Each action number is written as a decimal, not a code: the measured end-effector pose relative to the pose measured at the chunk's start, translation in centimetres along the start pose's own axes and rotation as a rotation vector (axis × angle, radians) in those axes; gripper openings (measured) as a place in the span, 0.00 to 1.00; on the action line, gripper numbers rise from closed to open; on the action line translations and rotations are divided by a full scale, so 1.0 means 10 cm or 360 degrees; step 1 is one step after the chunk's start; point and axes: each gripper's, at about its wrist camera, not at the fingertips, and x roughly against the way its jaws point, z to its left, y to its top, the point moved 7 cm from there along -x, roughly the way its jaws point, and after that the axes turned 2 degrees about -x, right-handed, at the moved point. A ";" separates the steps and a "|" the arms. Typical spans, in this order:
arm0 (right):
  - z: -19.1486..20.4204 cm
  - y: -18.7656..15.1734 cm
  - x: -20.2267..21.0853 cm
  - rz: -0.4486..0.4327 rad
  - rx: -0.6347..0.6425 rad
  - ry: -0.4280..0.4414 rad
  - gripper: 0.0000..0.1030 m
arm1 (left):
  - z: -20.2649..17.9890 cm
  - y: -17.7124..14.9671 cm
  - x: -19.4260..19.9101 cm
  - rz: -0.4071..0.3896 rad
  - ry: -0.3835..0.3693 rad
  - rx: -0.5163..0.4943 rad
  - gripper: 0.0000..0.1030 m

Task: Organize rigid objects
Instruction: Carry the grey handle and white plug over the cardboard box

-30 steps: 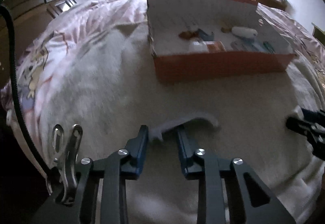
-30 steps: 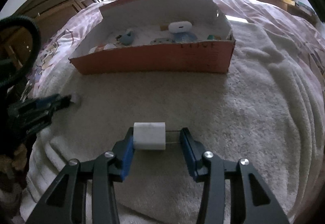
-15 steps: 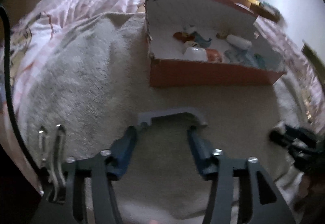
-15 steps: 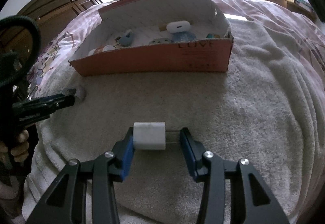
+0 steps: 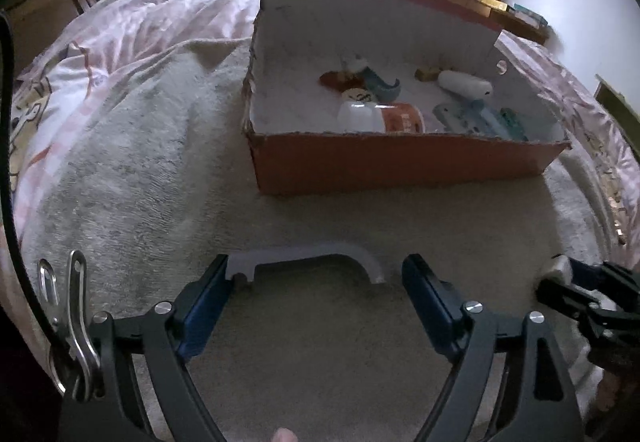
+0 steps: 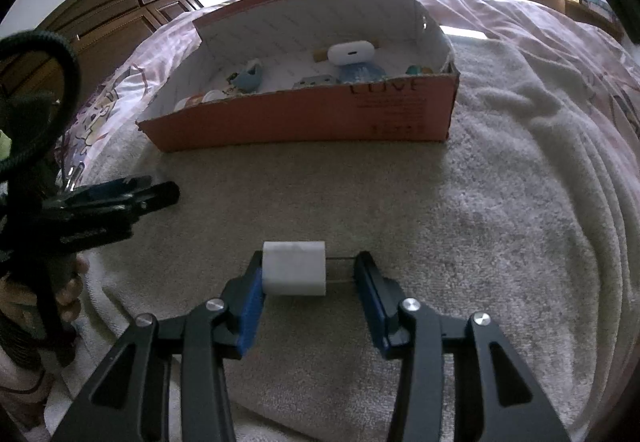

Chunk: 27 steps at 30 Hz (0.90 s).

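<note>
Left gripper (image 5: pixel 316 274): jaws opening, spread wide over the cream towel (image 5: pixel 320 213).
Grey bracket (image 5: pixel 304 260): lies on the towel between the tips, one end against the left pad, clear of the right.
Orange box (image 5: pixel 400 161): beyond, on the towel, small items inside.
Right gripper (image 6: pixel 308 272): clamped endwise on a white plug (image 6: pixel 294 268), body against the left pad, prongs reaching the right.

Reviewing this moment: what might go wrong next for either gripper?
The left gripper is opening around the grey handle, whose left end touches one pad: it may snag or drag. The right gripper pinches the white charger partly by thin prongs, so it could twist loose before reaching the box.
</note>
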 end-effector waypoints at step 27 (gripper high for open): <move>0.17 0.65 0.25 -0.0172 0.0086 -0.0019 0.45 | -0.33 0.63 0.43 -0.0199 0.0003 -0.0131 0.73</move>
